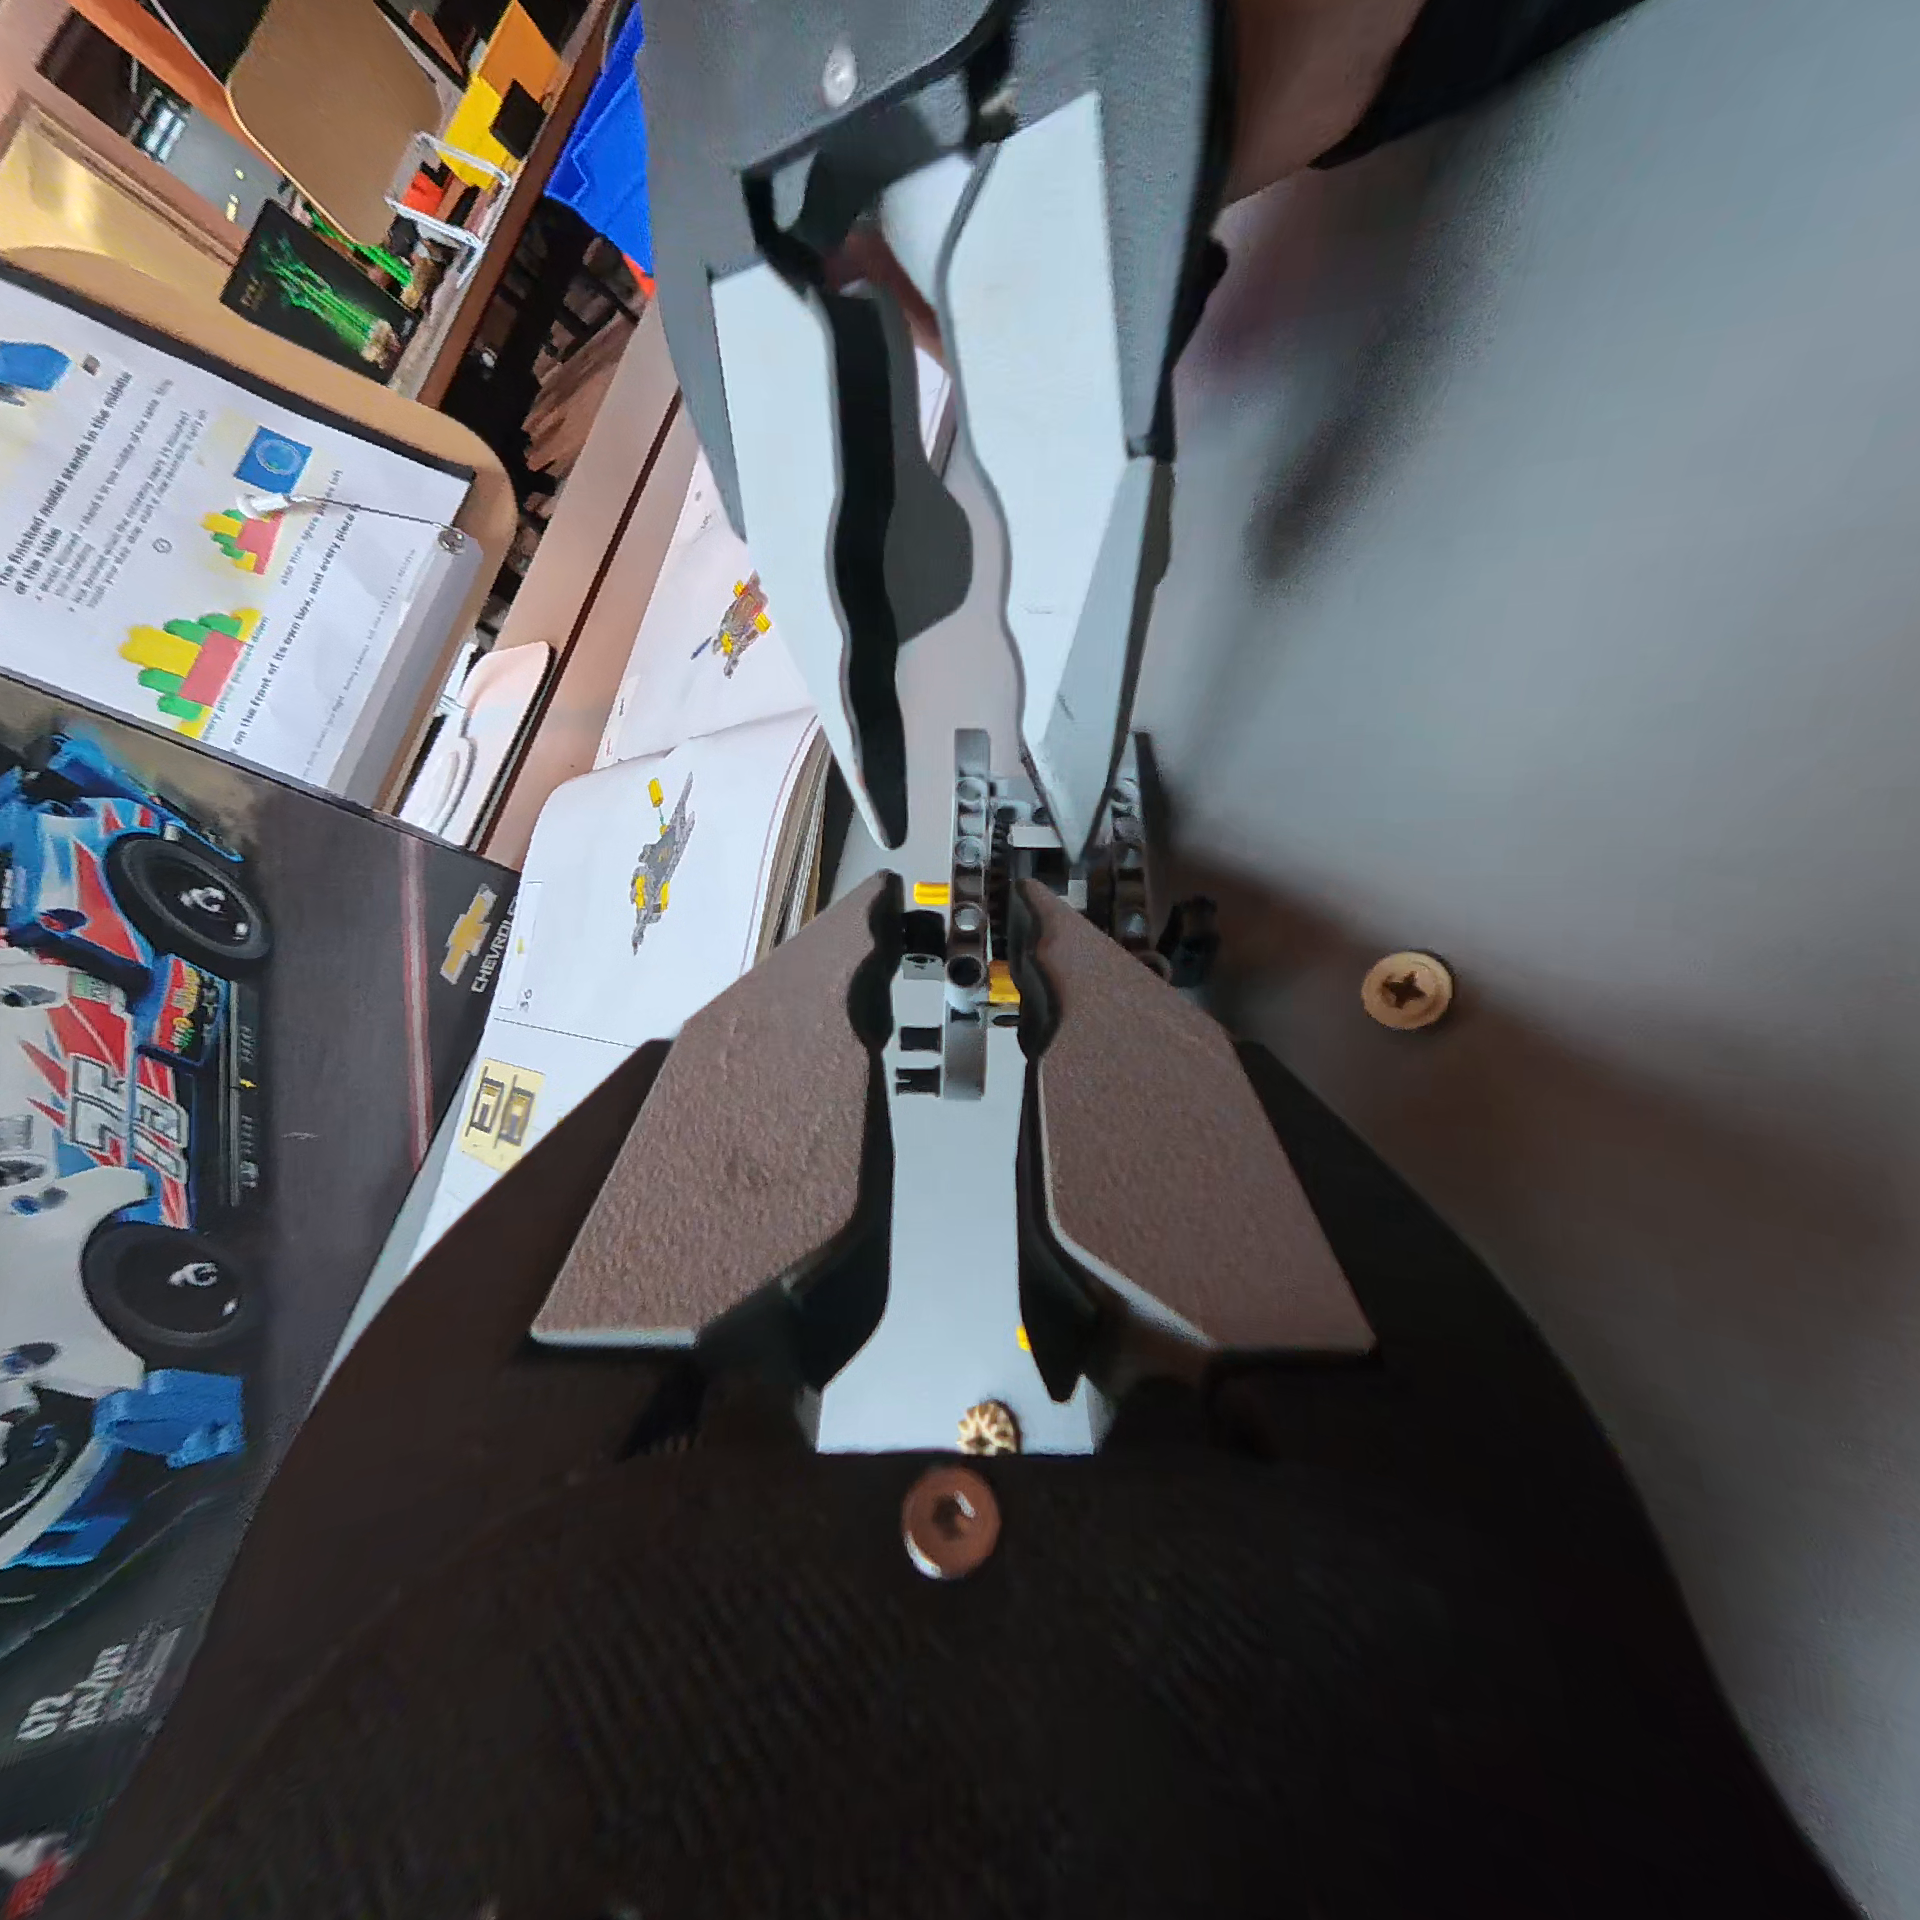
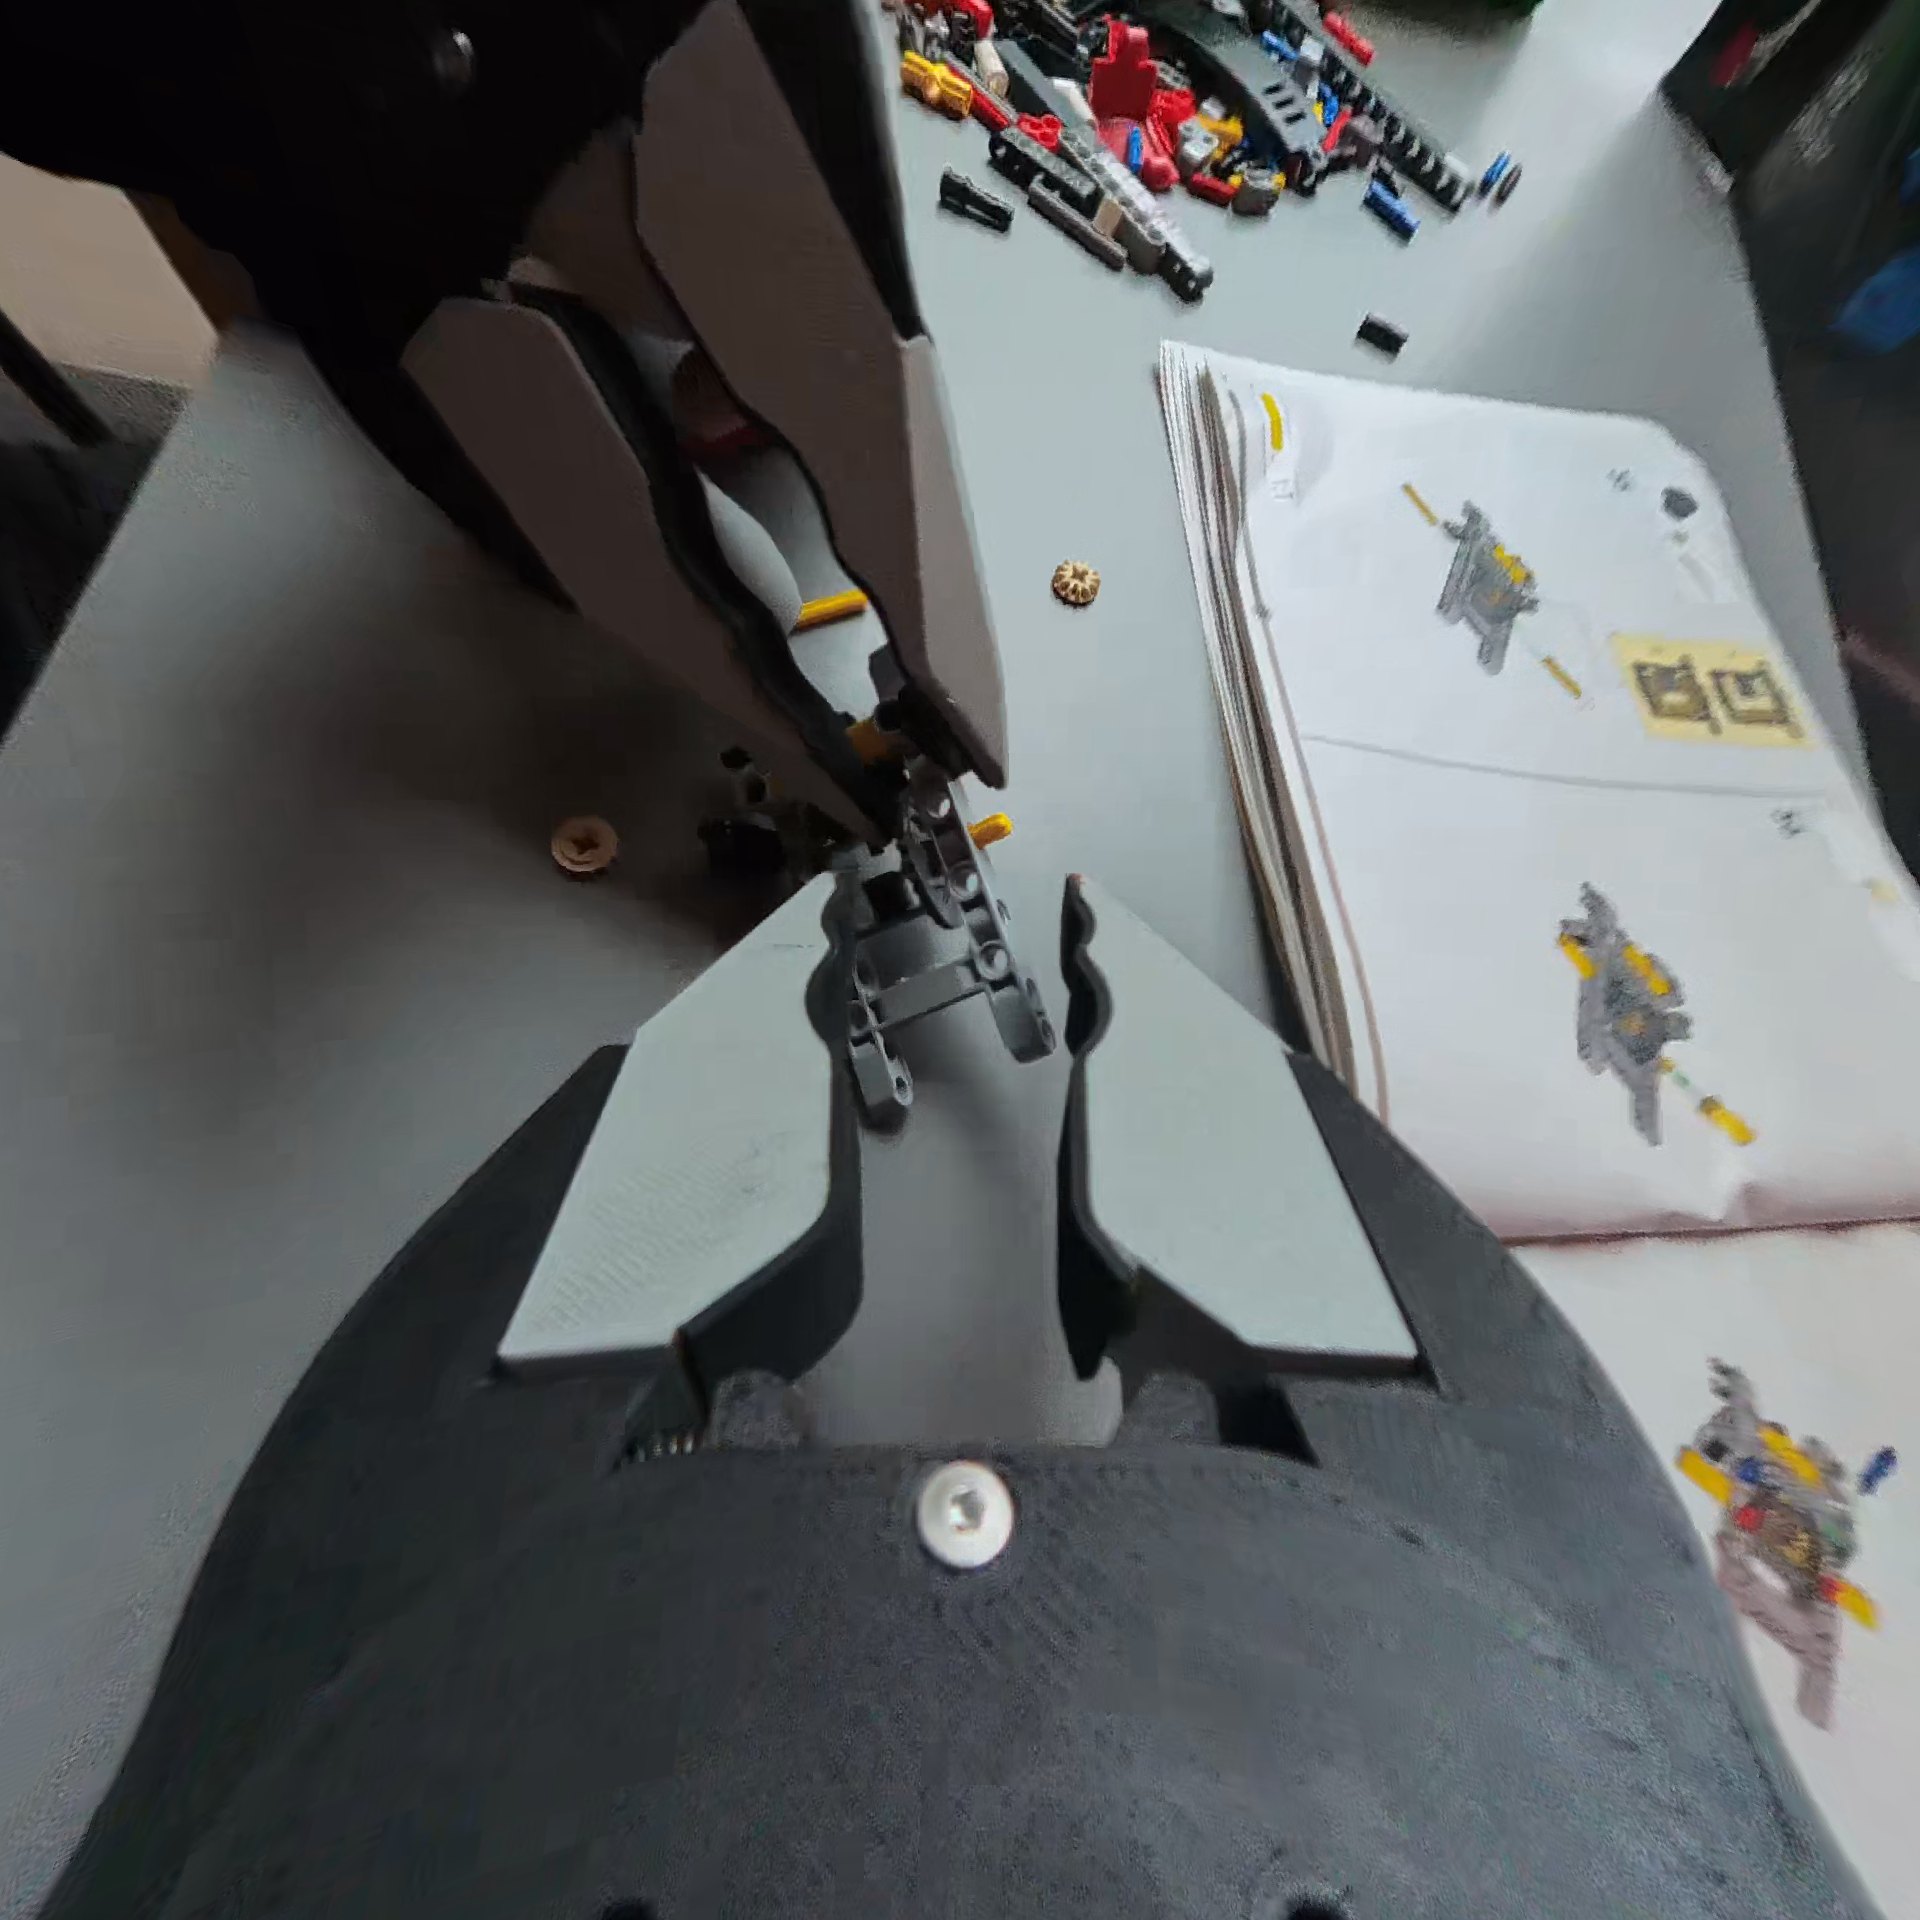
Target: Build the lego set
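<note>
Brown textured fingers [image 1: 748, 1122] of the left gripper [image 1: 961, 914] are clenched on the small grey lego assembly with black beams and yellow pins [image 1: 971, 935], which sits on the grey table [image 1: 1558, 520] between the two tools. In the left wrist view, far left stands the dark lego box printed with a blue and white race car [image 1: 208, 1039], with a printed sheet of brick pictures [image 1: 208, 540] beyond it. Just right of the box lies the open white instruction booklet [image 1: 665, 831]. Right of the assembly rests a tan round lego piece with a cross hole [image 1: 1406, 989].

In the right wrist view, the right gripper [image 2: 951, 904] has its pale grey fingers [image 2: 707, 1143] spread apart, the left one touching the assembly [image 2: 935, 966], the right one clear of it. A tan toothed gear [image 2: 1075, 581] lies farther off, and a heap of loose mixed-colour lego pieces [image 2: 1195, 125] lies at the far edge.
</note>
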